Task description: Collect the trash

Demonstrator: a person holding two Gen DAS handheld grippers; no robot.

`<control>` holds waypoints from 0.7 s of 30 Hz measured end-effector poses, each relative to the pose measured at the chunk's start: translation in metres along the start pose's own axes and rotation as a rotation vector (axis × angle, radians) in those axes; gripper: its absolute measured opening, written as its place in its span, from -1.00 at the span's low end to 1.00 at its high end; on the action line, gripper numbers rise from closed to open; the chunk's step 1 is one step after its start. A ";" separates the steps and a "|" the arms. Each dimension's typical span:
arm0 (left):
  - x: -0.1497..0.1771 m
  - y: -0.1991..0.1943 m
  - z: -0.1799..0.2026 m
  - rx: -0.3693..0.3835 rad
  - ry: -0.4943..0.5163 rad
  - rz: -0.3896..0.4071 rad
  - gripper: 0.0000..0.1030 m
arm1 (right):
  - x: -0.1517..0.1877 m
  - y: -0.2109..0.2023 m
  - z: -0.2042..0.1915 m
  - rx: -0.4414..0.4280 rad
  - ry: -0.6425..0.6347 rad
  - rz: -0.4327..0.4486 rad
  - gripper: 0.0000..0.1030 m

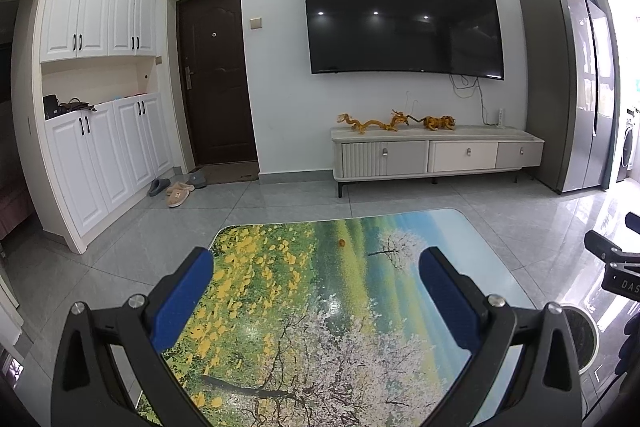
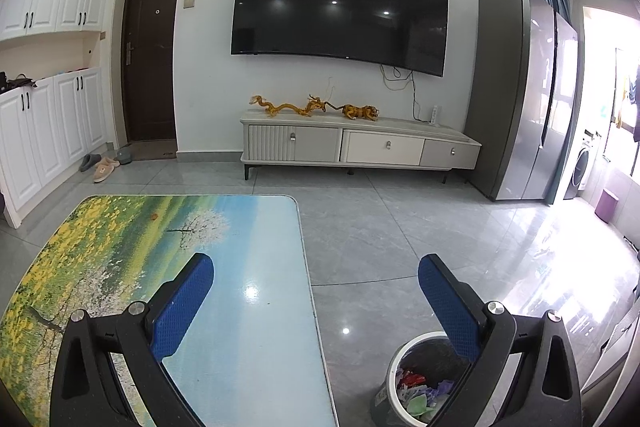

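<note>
Left view: my left gripper [image 1: 316, 291] hung spread and empty over the table [image 1: 472, 227]. One small orange scrap [image 1: 342, 243] lay far ahead on it, probably light; I'd pinch its sides.

Right view: my right gripper [image 2: 316, 291] was spread, empty, above the table edge. The bin [image 2: 394, 355] stood on the floor beside it, holding wrappers [image 2: 416, 391].

Bright ceiling lights glare off the glossy floor [image 2: 400, 227]; fisheye edges bend and darken.
</note>
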State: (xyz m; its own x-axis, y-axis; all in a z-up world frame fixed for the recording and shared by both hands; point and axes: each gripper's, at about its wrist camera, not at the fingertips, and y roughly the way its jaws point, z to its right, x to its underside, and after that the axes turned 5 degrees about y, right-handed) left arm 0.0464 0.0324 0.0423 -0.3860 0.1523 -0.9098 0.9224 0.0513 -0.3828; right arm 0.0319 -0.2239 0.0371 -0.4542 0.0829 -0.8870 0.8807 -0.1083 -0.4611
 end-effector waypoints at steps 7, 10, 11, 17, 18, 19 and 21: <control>0.002 0.000 -0.001 0.004 -0.001 -0.004 1.00 | -0.001 -0.002 0.001 0.003 0.003 0.001 1.00; 0.003 0.000 -0.001 0.007 0.001 -0.005 1.00 | -0.001 -0.002 0.001 0.004 0.003 0.001 1.00; 0.003 0.000 -0.001 0.007 0.001 -0.005 1.00 | -0.001 -0.002 0.001 0.004 0.003 0.001 1.00; 0.005 0.000 0.000 0.007 0.000 -0.008 1.00 | 0.001 -0.003 0.001 0.005 0.006 -0.002 1.00; 0.006 0.000 0.001 0.006 0.001 -0.008 1.00 | 0.001 -0.003 0.001 0.005 0.006 -0.002 1.00; 0.006 0.000 0.001 0.006 0.000 -0.008 1.00 | 0.001 -0.002 0.002 0.005 0.005 -0.003 1.00; 0.006 0.000 0.001 0.008 -0.001 -0.009 1.00 | 0.001 -0.002 0.002 0.005 0.005 -0.003 1.00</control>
State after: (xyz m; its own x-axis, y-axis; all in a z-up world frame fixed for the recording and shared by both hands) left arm 0.0438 0.0322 0.0371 -0.3943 0.1514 -0.9064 0.9188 0.0452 -0.3921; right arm 0.0293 -0.2252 0.0376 -0.4560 0.0885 -0.8856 0.8787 -0.1129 -0.4638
